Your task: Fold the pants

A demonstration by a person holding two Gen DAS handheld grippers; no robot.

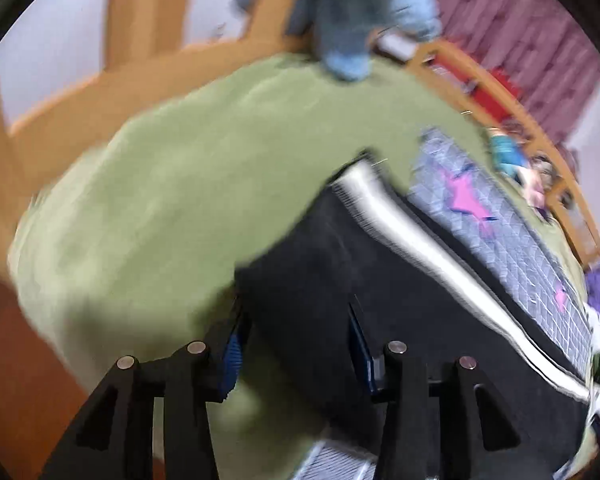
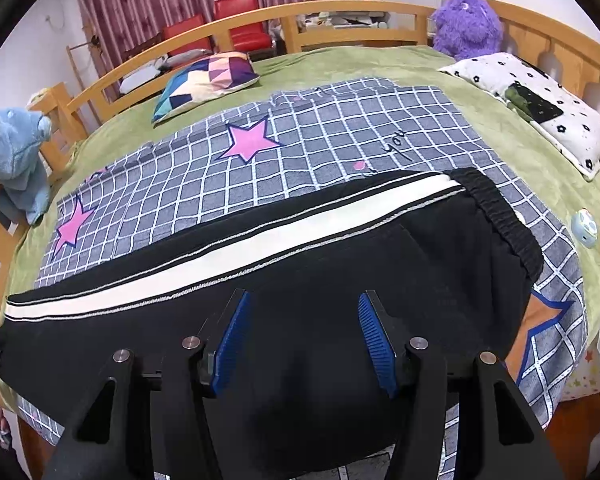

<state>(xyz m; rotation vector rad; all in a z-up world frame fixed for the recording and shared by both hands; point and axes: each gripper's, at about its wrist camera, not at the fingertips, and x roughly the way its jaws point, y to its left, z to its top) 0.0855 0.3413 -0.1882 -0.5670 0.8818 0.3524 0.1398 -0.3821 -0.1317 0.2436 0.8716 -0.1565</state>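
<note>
Black pants [image 2: 300, 264] fill my right gripper [image 2: 304, 336] view from 6 to 9 o'clock, flat on the checked sheet [image 2: 300, 140] for folding, jaws spread above the cloth, pinching nothing. My left gripper [image 1: 296, 344] straddles the hem, jaws apart; its blurred view hides the waistband [image 2: 496, 208] at 3 o'clock.
</note>
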